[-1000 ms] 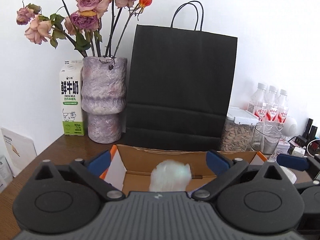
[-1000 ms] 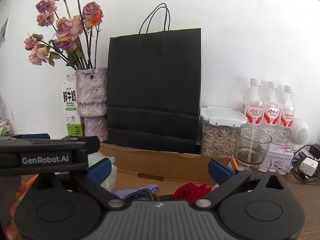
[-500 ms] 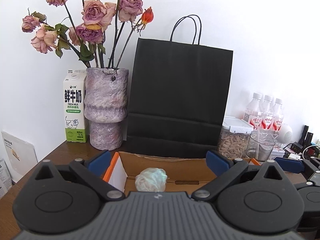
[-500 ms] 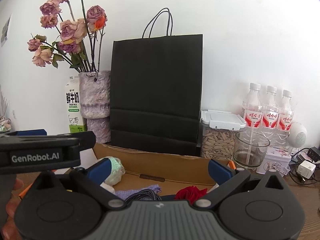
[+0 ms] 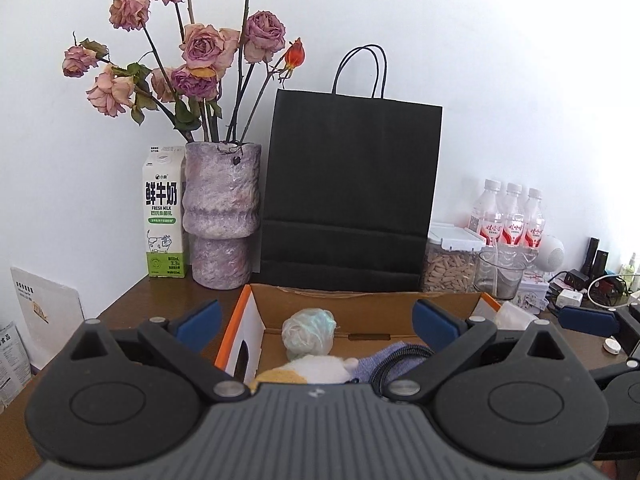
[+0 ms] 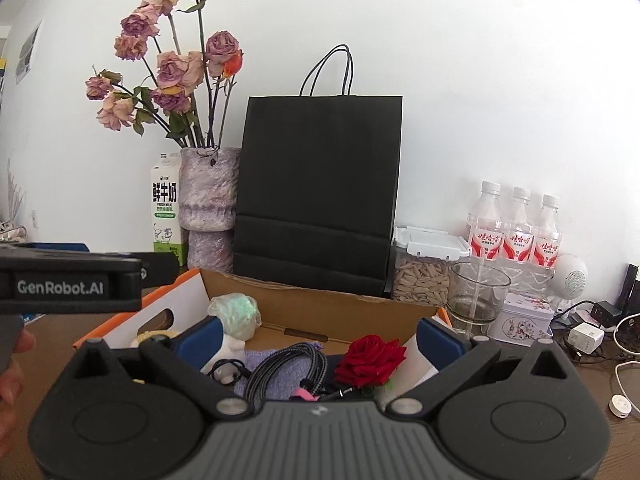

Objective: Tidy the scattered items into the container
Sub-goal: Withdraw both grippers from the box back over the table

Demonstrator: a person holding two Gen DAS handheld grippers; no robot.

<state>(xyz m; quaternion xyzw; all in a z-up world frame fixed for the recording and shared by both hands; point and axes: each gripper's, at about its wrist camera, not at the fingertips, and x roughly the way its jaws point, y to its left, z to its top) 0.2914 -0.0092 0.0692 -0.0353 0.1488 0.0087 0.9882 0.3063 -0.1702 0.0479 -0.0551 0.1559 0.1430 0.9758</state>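
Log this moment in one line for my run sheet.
left gripper: open | right gripper: open | pale green crumpled ball: inside brown cardboard box | red rose: inside

Corrugated cardboard box point(image 5: 360, 312); matt black paper bag point(image 5: 352, 192); dark wooden table point(image 5: 152, 300).

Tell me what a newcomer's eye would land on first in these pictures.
The tall black paper bag standing against the white wall dominates, with the vase of dried roses and a milk carton just to its left. In front of the bag sits the open cardboard box, where a red rose glows among a coiled cable and a pale crumpled ball.
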